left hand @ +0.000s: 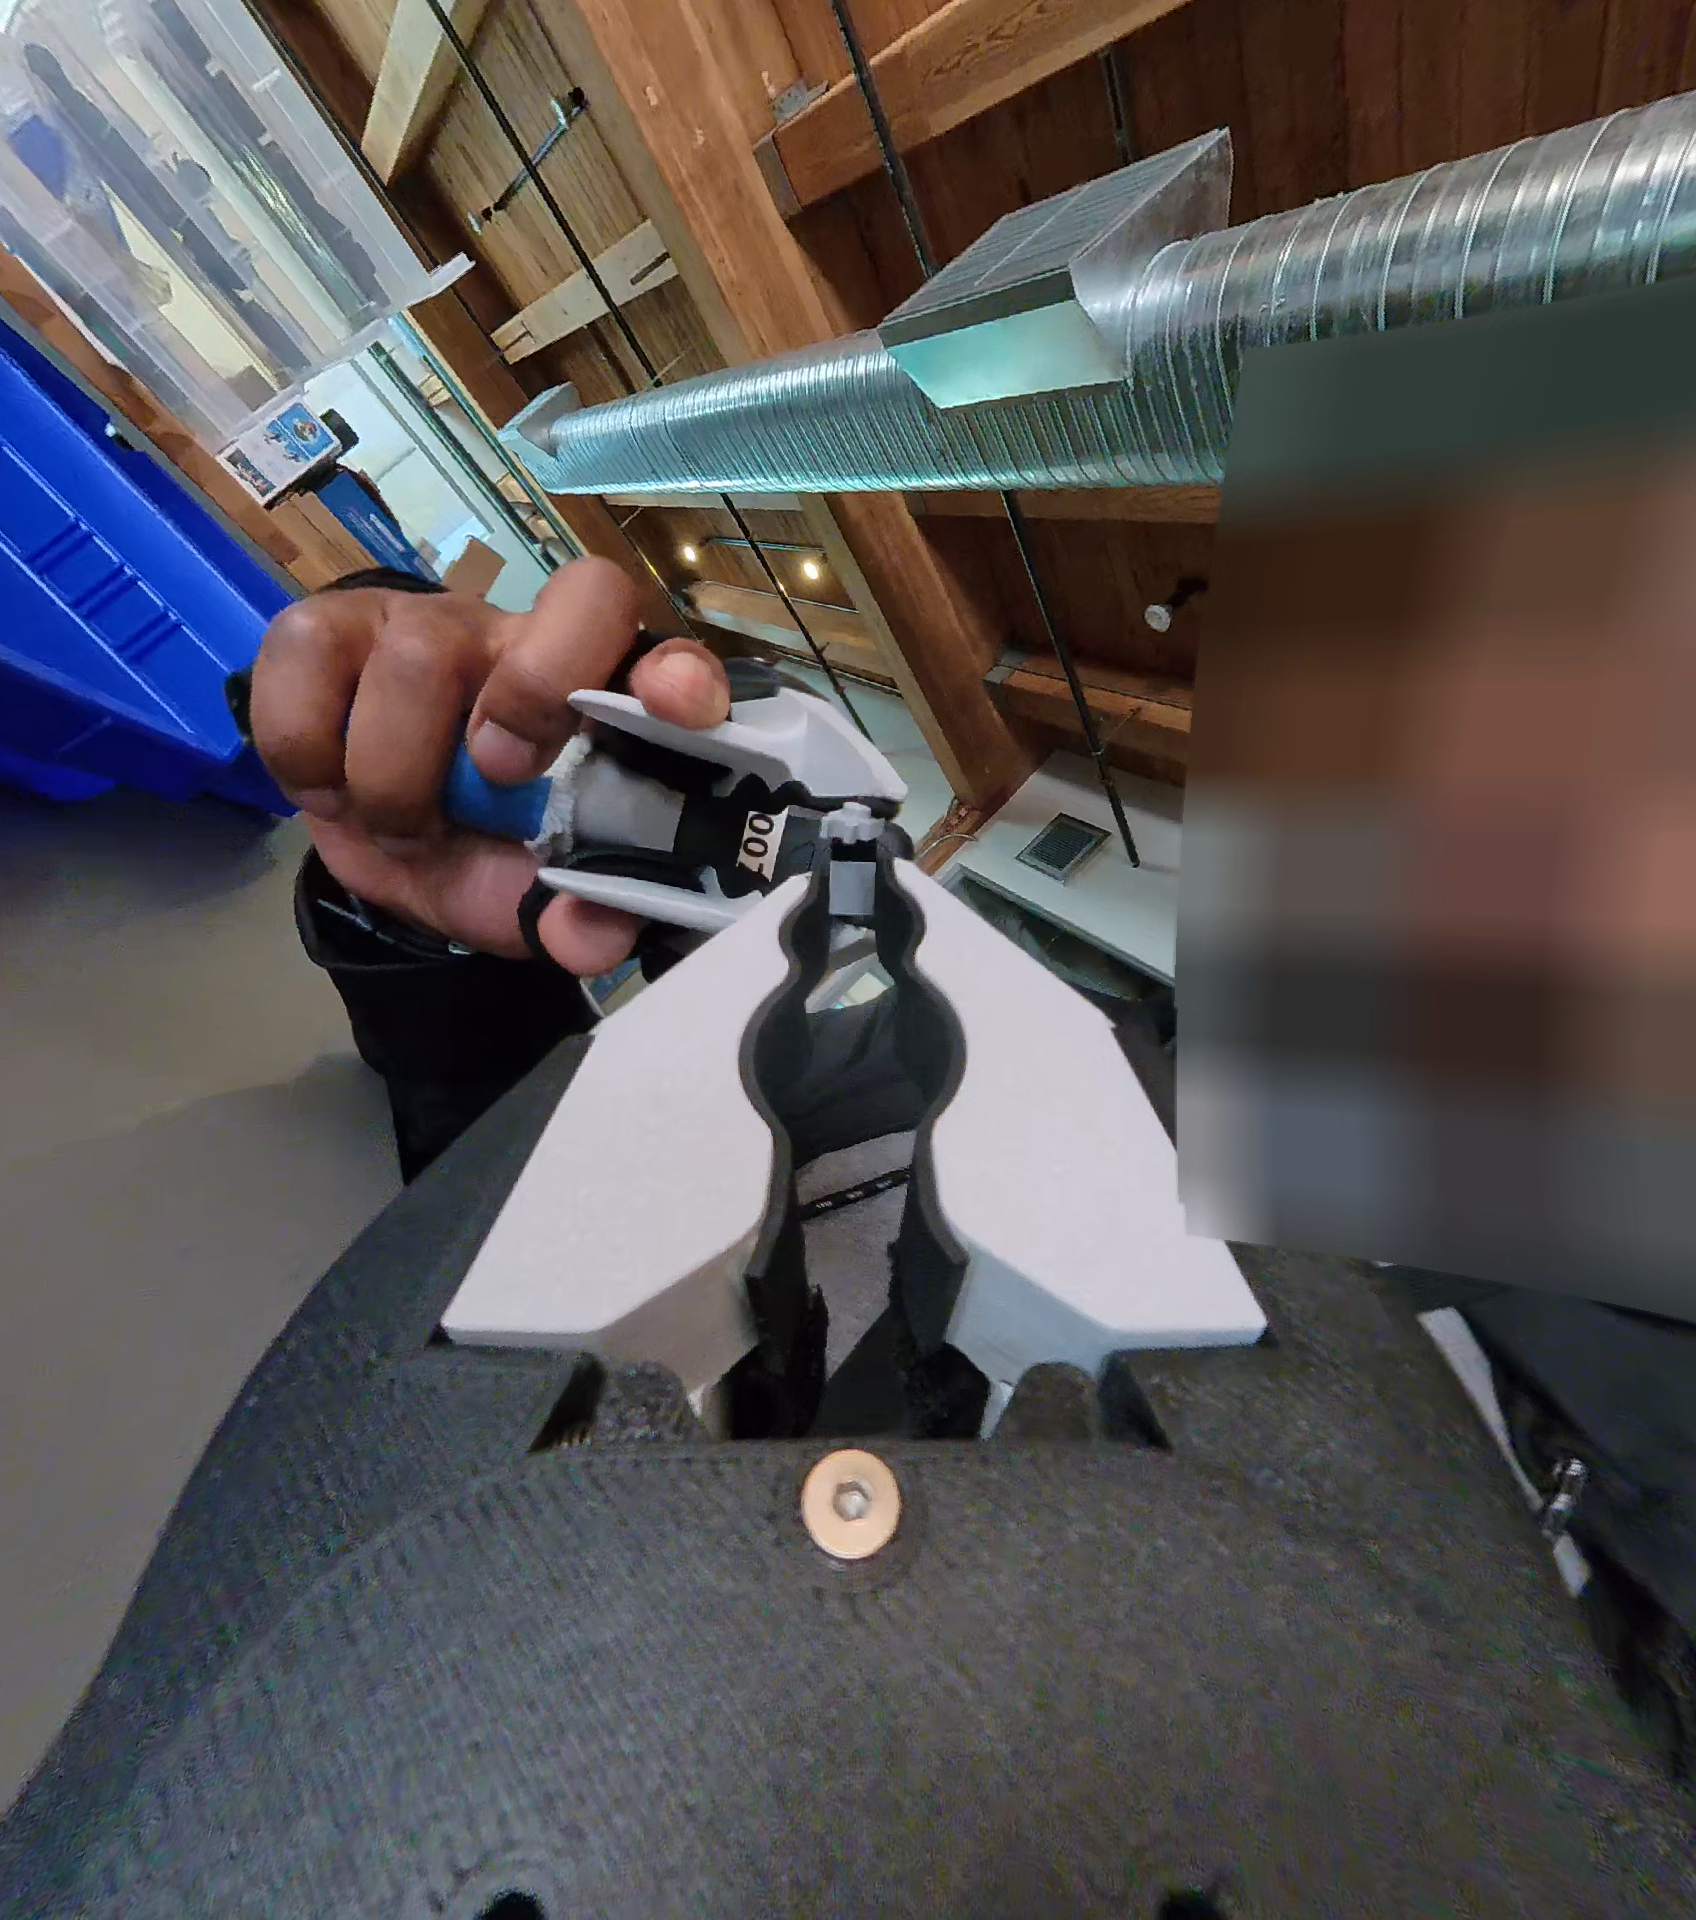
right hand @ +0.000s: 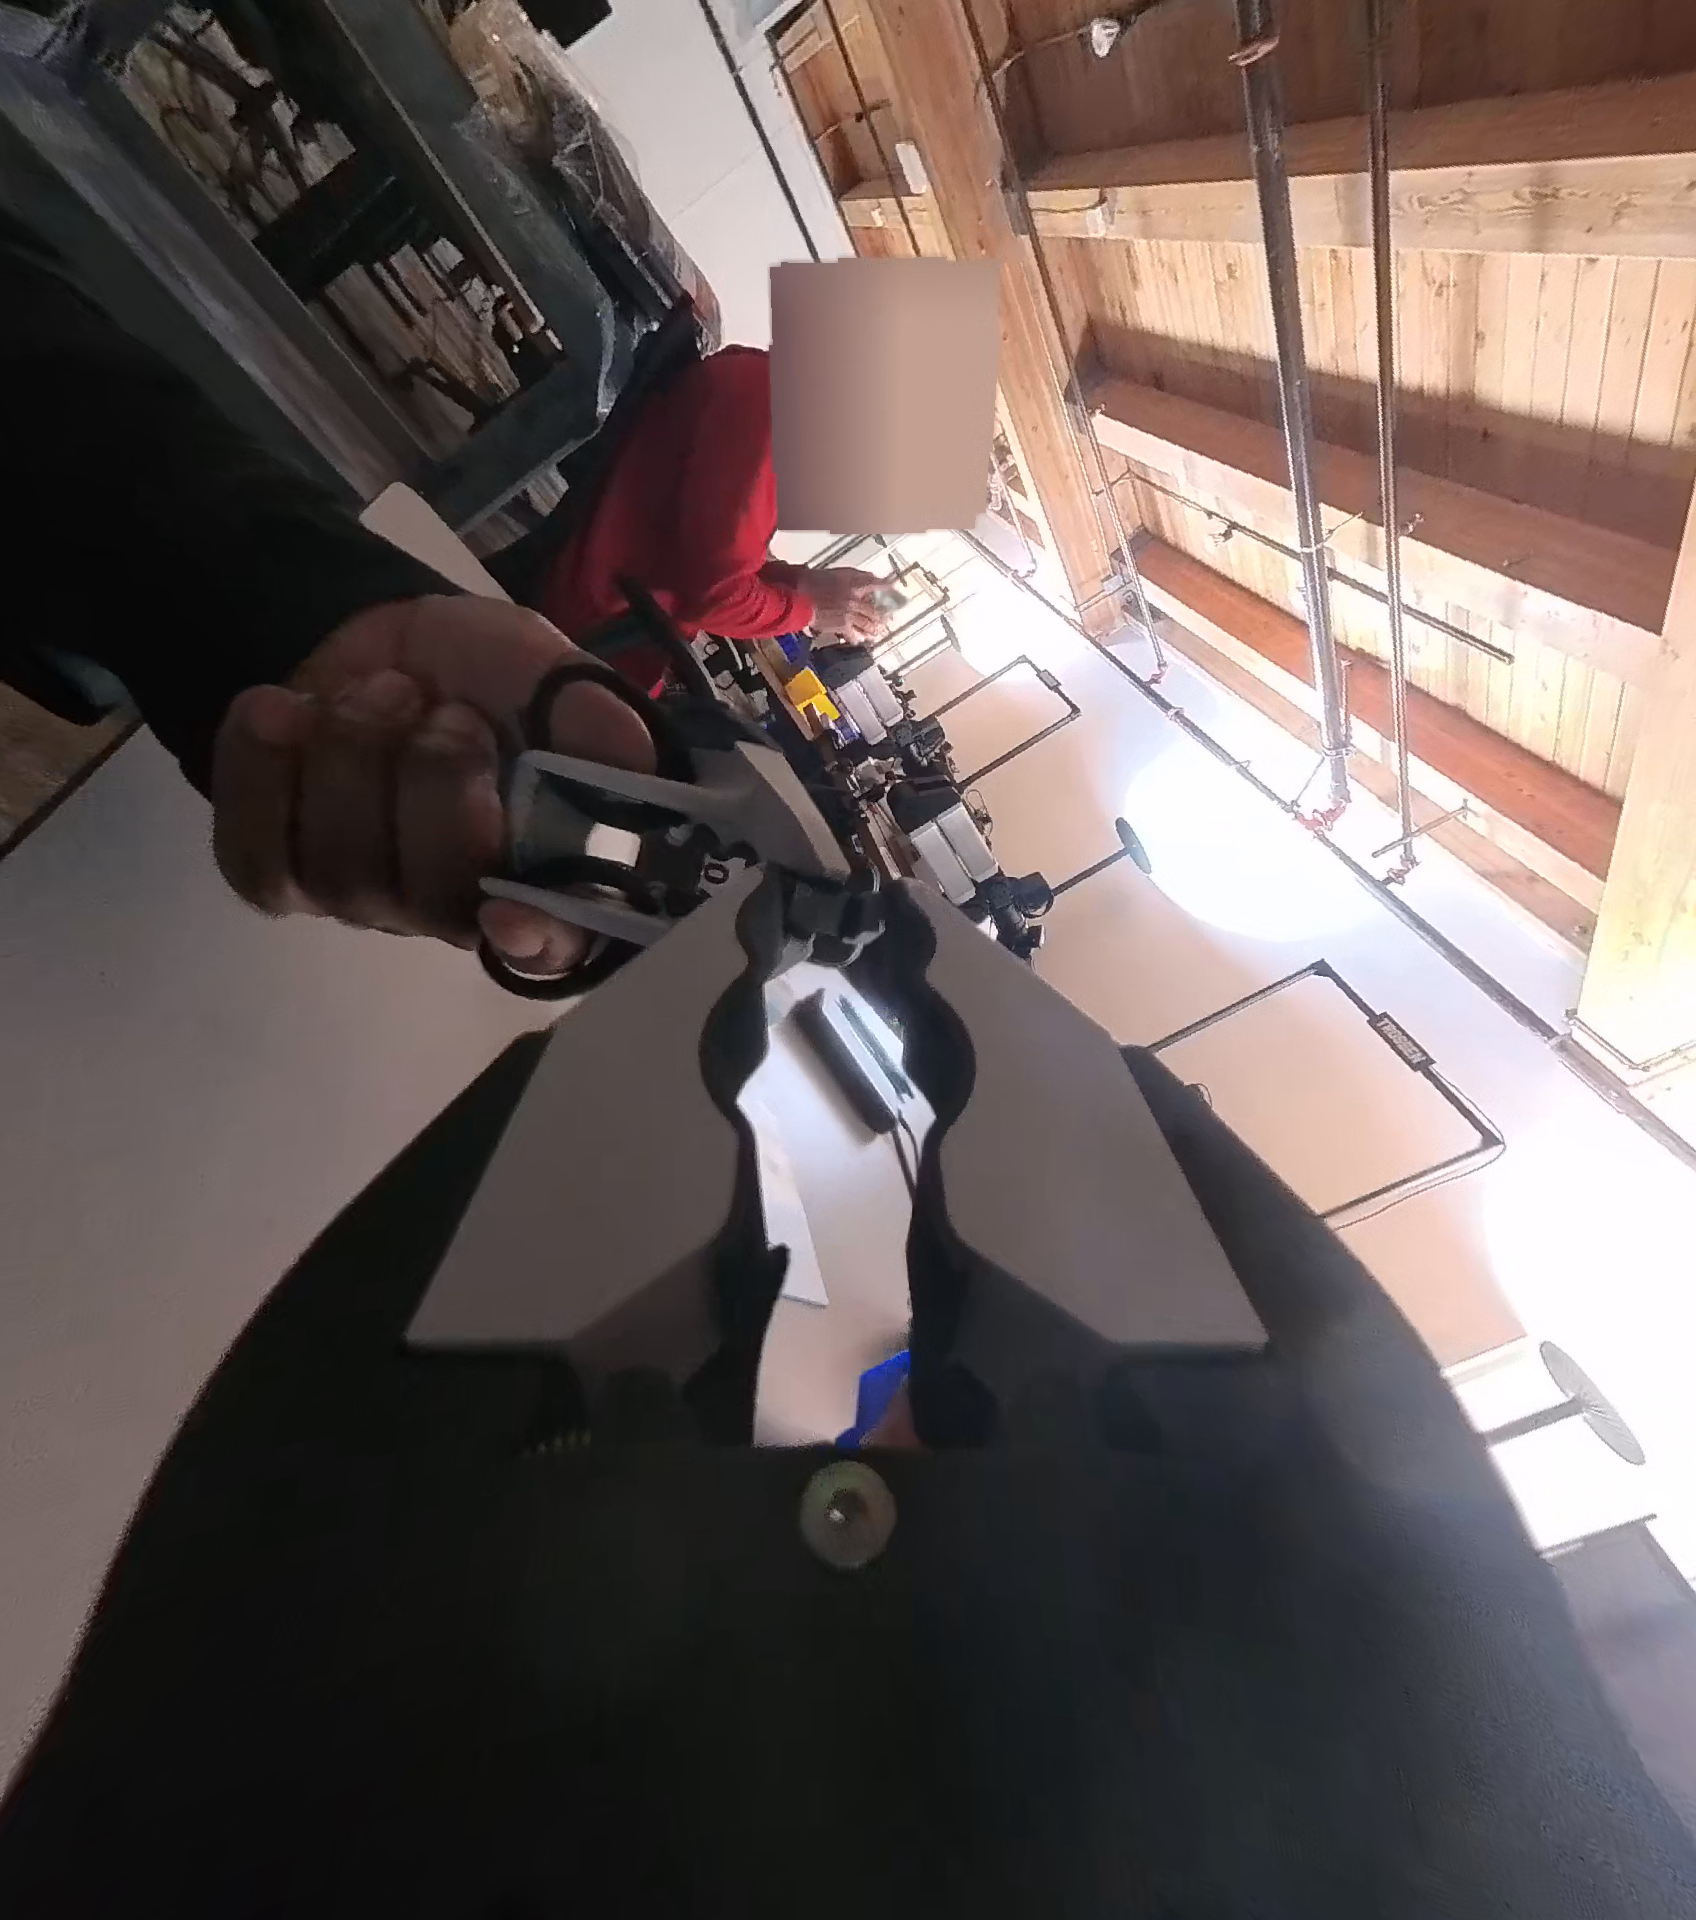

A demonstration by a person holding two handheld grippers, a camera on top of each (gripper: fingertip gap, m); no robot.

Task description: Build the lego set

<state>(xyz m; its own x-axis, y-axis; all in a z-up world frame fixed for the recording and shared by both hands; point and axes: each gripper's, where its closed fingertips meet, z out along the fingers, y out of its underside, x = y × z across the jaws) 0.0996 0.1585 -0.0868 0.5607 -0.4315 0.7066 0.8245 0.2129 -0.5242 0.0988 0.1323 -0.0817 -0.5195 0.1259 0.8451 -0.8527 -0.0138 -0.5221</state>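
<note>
At centre frame, both grippers' fingers meet, each pair closed on the small grey lego piece, half hidden between tips. In the right view it is dark, blurred. Blue bin upper left.

Small grey lego piece w/ studded top, upright, held mid-air.

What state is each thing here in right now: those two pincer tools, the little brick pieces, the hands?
Left gripper: shut on grey brick, raised off the table.
Grey brick: pinched at the left tips, touching the small piece.
Right gripper: shut on small piece.
Small piece: grey, held against the brick's top.
Right hand: squeezing the right gripper's handles.
</note>
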